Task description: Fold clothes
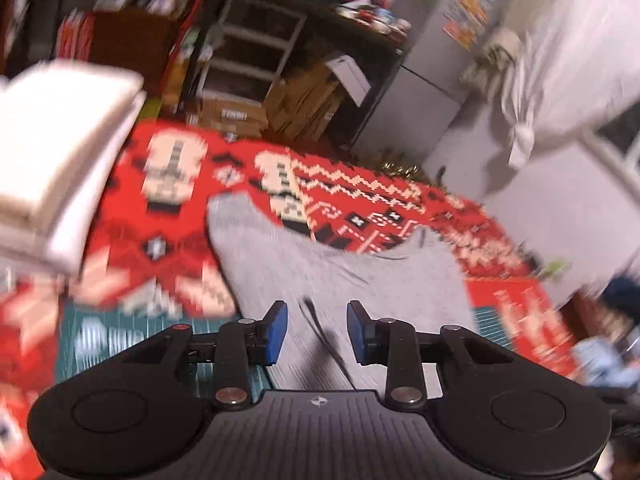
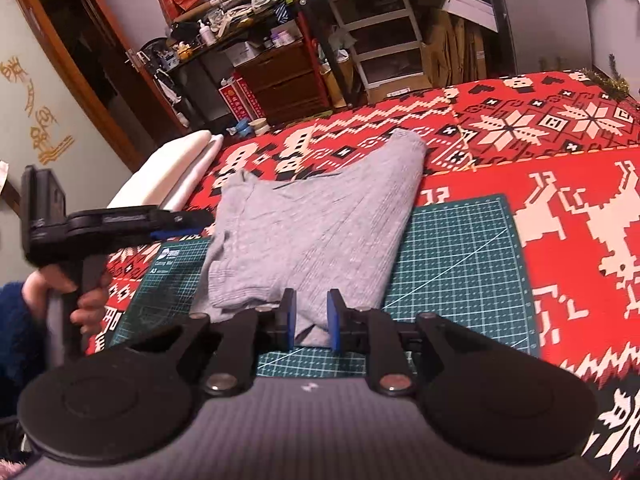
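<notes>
Grey knit garment: one item, partly folded, lying across the green cutting mat and running past its far edge onto the red patterned cloth that covers the desk. Its near hem is bunched and sits between the pads of your right claw.

Right claw: blue pads set narrowly apart, with a fold of the grey fabric between them. Whether the pads actually pinch the cloth cannot be told from this view.

Left claw: jaws parted with a clear gap, blue pads holding nothing, hanging above the garment. Its own view is heavily motion-blurred. In the right wrist view, your left claw shows side-on at the garment's left edge, gripped by your hand in a dark blue fleecy sleeve.

Cutting mat: green, white grid, one diagonal line, labelled A3 at its left corner.

Folded white textiles: a stack of pale pieces on the left part of the desk, well apart from the mat.

Background: white plastic drawer unit, cardboard boxes, a dark shelf unit crowded with small articles, a wooden door frame at left.
</notes>
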`<state>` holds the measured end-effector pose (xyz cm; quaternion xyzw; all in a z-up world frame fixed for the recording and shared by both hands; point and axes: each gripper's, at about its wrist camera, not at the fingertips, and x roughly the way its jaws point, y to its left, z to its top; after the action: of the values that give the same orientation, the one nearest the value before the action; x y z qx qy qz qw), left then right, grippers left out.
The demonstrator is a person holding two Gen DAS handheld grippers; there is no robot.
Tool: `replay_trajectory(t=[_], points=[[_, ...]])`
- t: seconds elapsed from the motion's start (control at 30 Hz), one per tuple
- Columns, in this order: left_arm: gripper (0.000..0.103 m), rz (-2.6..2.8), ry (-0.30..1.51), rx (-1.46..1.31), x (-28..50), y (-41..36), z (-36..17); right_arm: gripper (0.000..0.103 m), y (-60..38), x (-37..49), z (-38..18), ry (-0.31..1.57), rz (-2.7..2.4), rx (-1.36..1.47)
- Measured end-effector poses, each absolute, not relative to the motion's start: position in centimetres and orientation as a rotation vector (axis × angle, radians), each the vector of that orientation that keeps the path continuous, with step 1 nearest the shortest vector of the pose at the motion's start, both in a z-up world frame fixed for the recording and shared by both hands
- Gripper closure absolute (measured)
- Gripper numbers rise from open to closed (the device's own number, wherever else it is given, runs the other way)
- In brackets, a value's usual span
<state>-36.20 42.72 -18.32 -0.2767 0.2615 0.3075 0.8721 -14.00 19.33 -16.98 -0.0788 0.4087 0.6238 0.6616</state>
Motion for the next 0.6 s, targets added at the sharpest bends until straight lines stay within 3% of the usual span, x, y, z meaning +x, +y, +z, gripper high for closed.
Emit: replay_trajectory(t=[0.17, 0.23, 0.5, 0.6], points=[[0.077, 0.613, 0.636, -0.467, -33.8, 43.3, -19.3, 0.084, 19.6, -13.1, -17.1, 0.928, 1.394, -0.164], [0.100, 0.627, 0.653, -0.443, -33.5, 43.2, -19.6, 0.084, 19.8, -12.9, -17.1, 0.925, 1.395, -0.161], [0.101, 0.674, 0.582, -0.400, -34.6, 42.2, -17.7, 0.084, 23.1, -11.4, -16.4, 0.865, 1.385, -0.148], [0.101, 0.686, 0.577, -0.402, -34.8, 42.4, -17.0, 0.095, 25.6, -10.3, -16.1, 0.836, 1.356, -0.145]])
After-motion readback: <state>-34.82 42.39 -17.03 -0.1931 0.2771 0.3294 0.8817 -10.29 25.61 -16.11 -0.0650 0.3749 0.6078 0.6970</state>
